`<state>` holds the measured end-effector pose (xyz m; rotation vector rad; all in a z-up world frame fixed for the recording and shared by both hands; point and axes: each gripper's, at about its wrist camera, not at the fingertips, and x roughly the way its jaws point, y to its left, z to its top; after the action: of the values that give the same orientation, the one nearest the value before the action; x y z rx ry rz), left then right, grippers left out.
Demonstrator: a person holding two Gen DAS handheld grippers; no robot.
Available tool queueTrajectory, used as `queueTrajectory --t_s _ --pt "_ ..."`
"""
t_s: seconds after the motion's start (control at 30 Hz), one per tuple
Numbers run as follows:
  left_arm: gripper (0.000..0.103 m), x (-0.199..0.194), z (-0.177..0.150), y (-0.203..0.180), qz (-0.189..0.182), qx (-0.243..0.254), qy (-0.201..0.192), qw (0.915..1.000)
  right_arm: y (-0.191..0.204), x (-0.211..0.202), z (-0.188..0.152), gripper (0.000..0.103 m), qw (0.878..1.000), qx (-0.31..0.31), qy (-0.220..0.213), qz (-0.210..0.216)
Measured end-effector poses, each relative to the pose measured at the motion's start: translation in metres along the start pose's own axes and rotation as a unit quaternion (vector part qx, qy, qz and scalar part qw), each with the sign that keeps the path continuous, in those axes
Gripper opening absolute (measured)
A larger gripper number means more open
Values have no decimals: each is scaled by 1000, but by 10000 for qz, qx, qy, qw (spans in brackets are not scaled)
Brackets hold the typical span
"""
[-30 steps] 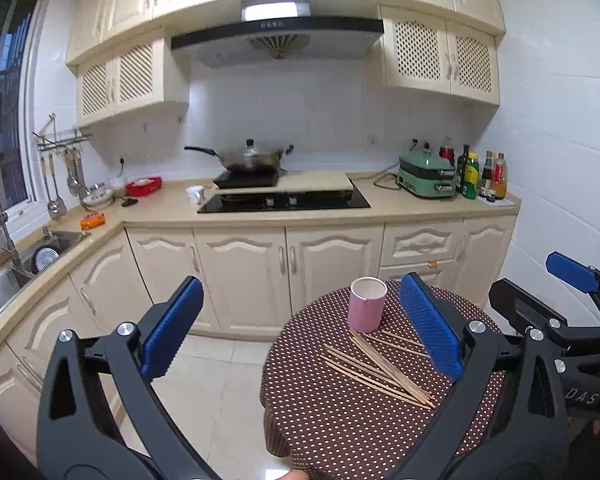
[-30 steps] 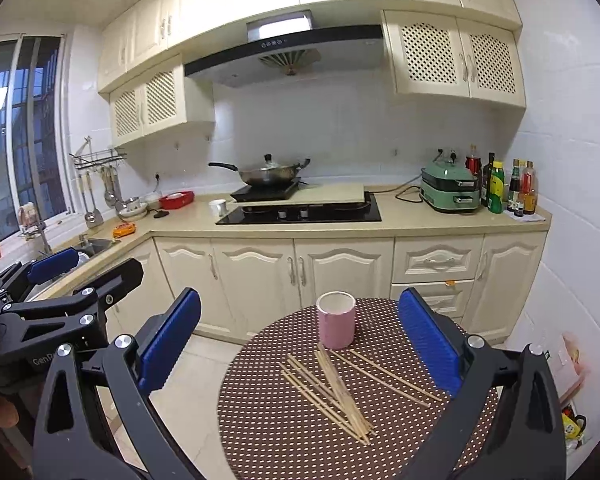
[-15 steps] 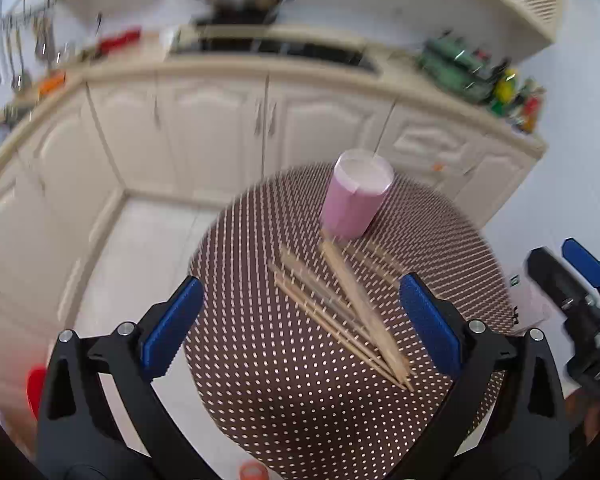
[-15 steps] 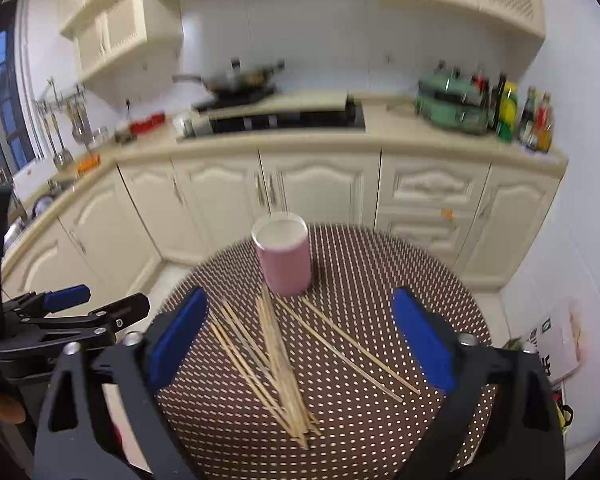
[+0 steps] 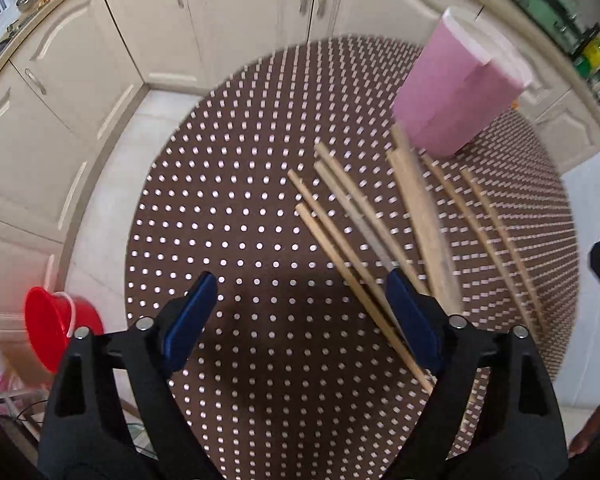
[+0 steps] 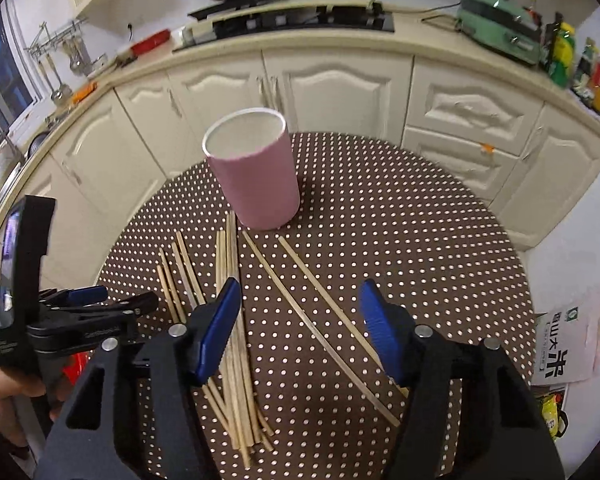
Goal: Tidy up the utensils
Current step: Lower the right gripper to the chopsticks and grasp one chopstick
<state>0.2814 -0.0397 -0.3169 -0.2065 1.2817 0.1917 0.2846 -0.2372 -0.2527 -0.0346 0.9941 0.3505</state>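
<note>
Left hand-held gripper (image 5: 300, 312) hangs over the round polka-dot tabletop (image 5: 236, 208), jaws wide, nothing between them; bare cloth lies straight ahead of it and off to its left, right up to the round edge. Wooden chopsticks (image 5: 364, 240) fan out ahead of its right fingertip, the nearest ones passing under that pad. Beyond them stands one pink cup (image 5: 456, 88), upright, chopstick tips just at its base. Right hand-held gripper (image 6: 300, 320) is spread wide too, empty, with two loose chopsticks (image 6: 320, 312) running between its fingers and a bundle under its left fingertip; exact count is blurred. Right of it, past the edge, a paper bag (image 6: 564, 344) on the floor carries Chinese characters.
</note>
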Motion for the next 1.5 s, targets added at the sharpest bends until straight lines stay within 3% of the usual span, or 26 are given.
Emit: queueTrajectory --t_s 0.07,0.2,0.5,0.57,0.87,0.97,1.2,1.3,1.37,1.43,1.5 --pt "76 10 2 -2 141 -11 167 9998 -5 11 4 58 9999 -62 101 33" --pt "74 26 2 0 255 -166 494 9983 -11 29 10 58 9995 -163 267 37" --pt "74 17 23 -6 -159 -358 400 9984 -24 54 24 58 9984 -310 472 -5" --pt "74 20 23 -12 50 -217 483 9986 -26 58 27 58 9983 -295 509 26" --pt "72 34 26 -3 17 -306 519 9982 -36 80 26 58 9960 -383 807 76" --pt "58 43 24 2 162 -65 472 9987 -33 92 25 54 9936 -537 989 39" --pt "22 41 37 0 6 214 452 9988 -17 124 21 40 9835 -915 1555 99" --pt "14 43 42 7 -92 164 478 9987 -8 129 24 37 9792 -1166 1663 -30" --pt "9 48 41 16 -166 101 476 9987 -6 132 26 27 9780 -1215 1694 -63" --pt "6 50 42 25 -338 3 496 9982 -6 133 29 7 9777 -1166 1746 -17" --pt "6 52 44 30 -507 -77 526 9973 -6 133 30 6 9773 -1150 1777 -5"
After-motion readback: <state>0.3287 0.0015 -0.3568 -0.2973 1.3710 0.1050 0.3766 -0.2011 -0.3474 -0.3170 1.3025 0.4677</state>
